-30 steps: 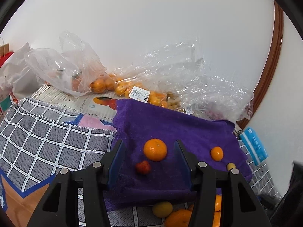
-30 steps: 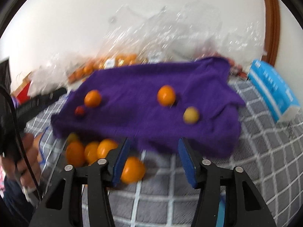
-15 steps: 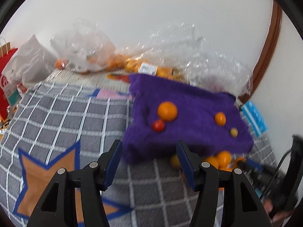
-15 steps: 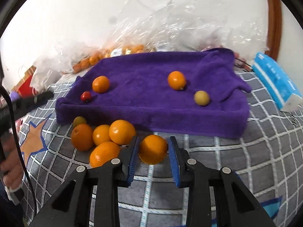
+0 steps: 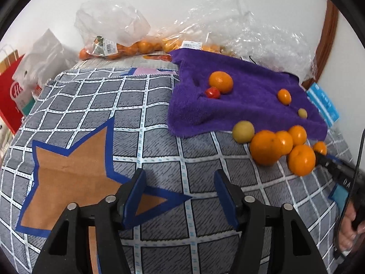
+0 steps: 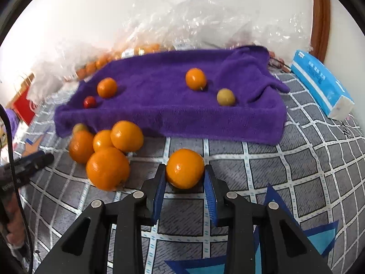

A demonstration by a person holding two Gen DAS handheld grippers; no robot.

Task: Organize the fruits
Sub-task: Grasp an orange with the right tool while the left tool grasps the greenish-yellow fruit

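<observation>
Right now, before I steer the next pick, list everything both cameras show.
towel: 1, purple, on checked cloth
fruits on towel: 4; two oranges, red tomato, yellow-green fruit
orange pile: 4 plus a yellow-green fruit, before towel
held orange: 1, between right fingers
plastic bags: several, clear, by wall
tissue pack: 1, blue, right of towel
paper bag: 1, red, far left
left gripper: open, empty
right gripper: shut on orange

right gripper (image 6: 185, 178) fingers (image 6: 159, 188) clamp an orange (image 6: 185, 168) (just before the purple towel (image 6: 159, 116)).
</observation>
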